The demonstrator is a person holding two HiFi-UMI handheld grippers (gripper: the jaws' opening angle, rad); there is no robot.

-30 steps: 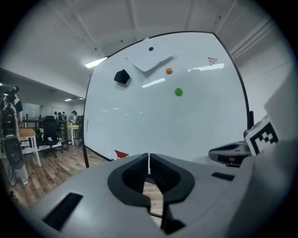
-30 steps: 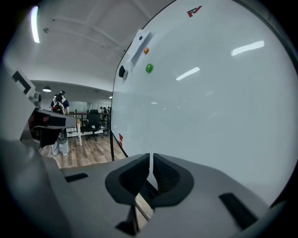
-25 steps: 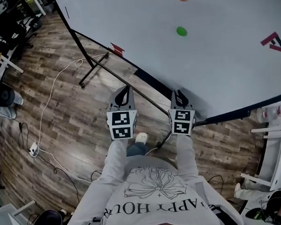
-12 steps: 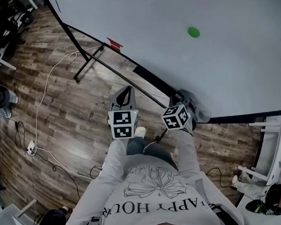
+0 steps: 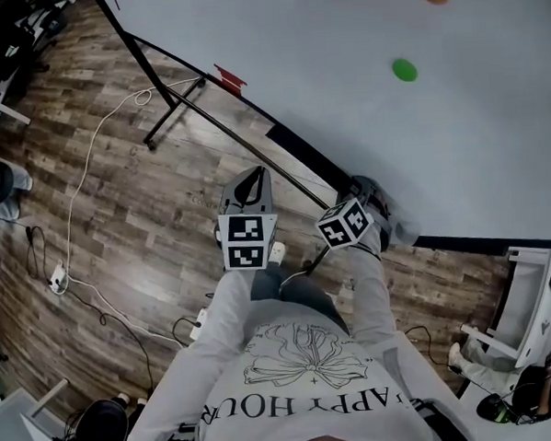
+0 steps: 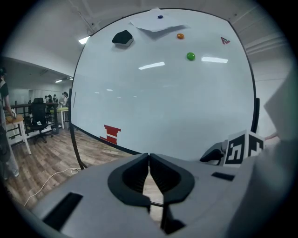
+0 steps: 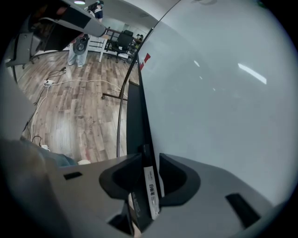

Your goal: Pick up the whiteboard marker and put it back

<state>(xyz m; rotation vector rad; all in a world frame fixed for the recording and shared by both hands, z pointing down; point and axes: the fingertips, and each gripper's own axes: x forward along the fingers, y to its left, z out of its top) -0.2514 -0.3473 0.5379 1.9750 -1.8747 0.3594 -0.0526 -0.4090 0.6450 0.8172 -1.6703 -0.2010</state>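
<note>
Right gripper (image 7: 150, 160) just spread its jaws. The whiteboard marker (image 7: 150, 190) sits between them, long axis 12-to-6 — left gripper (image 6: 149, 160) pressed together, empty, farther off.

Open office/lab: big whiteboard (image 6: 163, 102) on stand right ahead of left fingers (image 6: 135, 176), desks (image 6: 21, 124) & swivel chairs (image 6: 38, 122) far off to their left, wood floor (image 6: 46, 158) w/ cable (image 6: 44, 183) below.

Head view: overhead, steeply down onto left gripper (image 5: 253, 176), right gripper (image 5: 367, 186).
Gripper views: close along my jaws, sharing whiteboard (image 6: 163, 93).
</note>
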